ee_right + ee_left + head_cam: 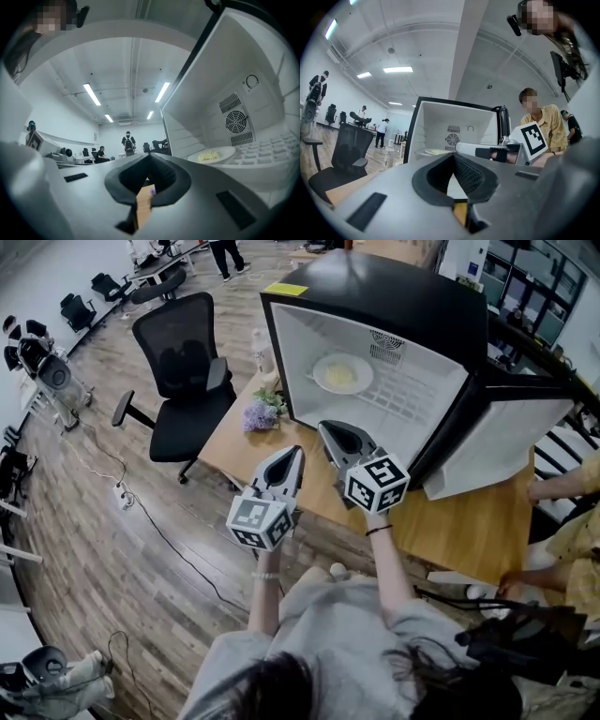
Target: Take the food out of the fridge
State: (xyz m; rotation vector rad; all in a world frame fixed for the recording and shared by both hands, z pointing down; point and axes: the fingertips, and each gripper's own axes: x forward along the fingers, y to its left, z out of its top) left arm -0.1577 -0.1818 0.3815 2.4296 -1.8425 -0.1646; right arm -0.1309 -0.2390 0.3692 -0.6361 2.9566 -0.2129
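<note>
The grey cloth top of the person (347,615) wearing the camera filled the bottom of the head view. Both forearms reached from it toward the black box-shaped fridge with a white lining (375,296). The left tongs (297,453) were held level just in front of the fridge's open mouth, their jaws closed tip to tip with nothing between them. The right tongs (324,427) hung beside them, a little nearer the fridge mouth, jaws likewise pressed together and empty. Neither touched the fridge.

Inside the fridge, on a white ribbed surface toward the back wall with its round fan grille, sat a round white plate (321,379) carrying a small heap of pale yellow food (339,375). The white-lined door (487,460) stood swung wide on the fridge's right. The fridge rested on a light wooden bench (469,531). A bunch of purple flowers (259,414) sat on the bench just left of the fridge mouth. A black mesh office chair (183,362) stood on the floor further left of the fridge. A second person in a yellow shirt (577,521) was beyond the fridge door.
</note>
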